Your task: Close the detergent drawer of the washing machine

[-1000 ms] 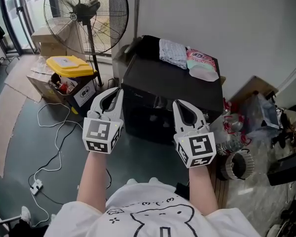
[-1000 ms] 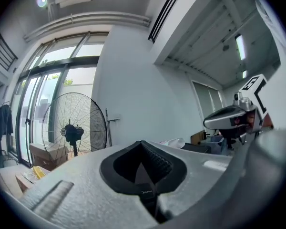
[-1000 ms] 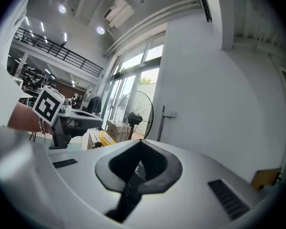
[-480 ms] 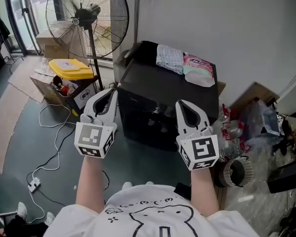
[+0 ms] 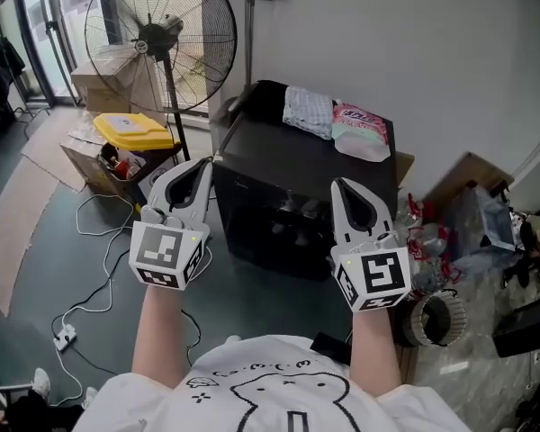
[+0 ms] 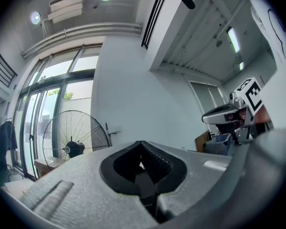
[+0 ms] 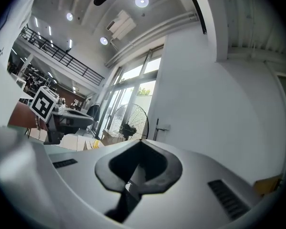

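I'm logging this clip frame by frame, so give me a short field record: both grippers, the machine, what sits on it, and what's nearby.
left gripper: shut, empty, held in front of the left side of the washing machine
right gripper: shut, empty, held in front of its right side
washing machine: black, boxy
detergent drawer: cannot be made out on the dark front
on top: patterned cloth and pink packet, toward the back
nearby: standing fan and yellow-lidded bin, both left of the machine
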Available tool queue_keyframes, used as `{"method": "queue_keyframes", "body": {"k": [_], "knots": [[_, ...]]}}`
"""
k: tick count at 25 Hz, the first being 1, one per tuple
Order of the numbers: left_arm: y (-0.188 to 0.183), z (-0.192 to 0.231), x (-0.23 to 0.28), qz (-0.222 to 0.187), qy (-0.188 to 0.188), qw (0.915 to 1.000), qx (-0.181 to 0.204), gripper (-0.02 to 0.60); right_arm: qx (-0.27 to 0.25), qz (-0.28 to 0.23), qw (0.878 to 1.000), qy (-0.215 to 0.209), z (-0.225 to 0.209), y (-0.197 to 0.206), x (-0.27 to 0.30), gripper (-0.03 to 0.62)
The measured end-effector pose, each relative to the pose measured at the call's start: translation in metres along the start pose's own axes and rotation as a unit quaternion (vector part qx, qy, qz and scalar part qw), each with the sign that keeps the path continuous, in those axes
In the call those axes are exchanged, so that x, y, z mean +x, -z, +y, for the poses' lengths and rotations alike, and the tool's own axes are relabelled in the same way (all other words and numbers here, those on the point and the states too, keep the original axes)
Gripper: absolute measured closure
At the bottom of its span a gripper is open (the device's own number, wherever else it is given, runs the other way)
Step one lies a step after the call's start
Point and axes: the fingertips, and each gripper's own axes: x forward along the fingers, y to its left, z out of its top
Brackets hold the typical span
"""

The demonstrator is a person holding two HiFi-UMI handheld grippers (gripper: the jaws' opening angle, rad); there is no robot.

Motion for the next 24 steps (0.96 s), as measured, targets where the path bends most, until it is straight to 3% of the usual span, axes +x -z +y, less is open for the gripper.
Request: {"method": "queue_keyframes", "body": {"k": [24], "knots": [[-0.008,-0.019,0.011,-0.008,-0.001,1.0,-0.002,0.565,0.007,-0.019,1.0,0.01,-0.026,-0.005,-0.01,0.595]]}}
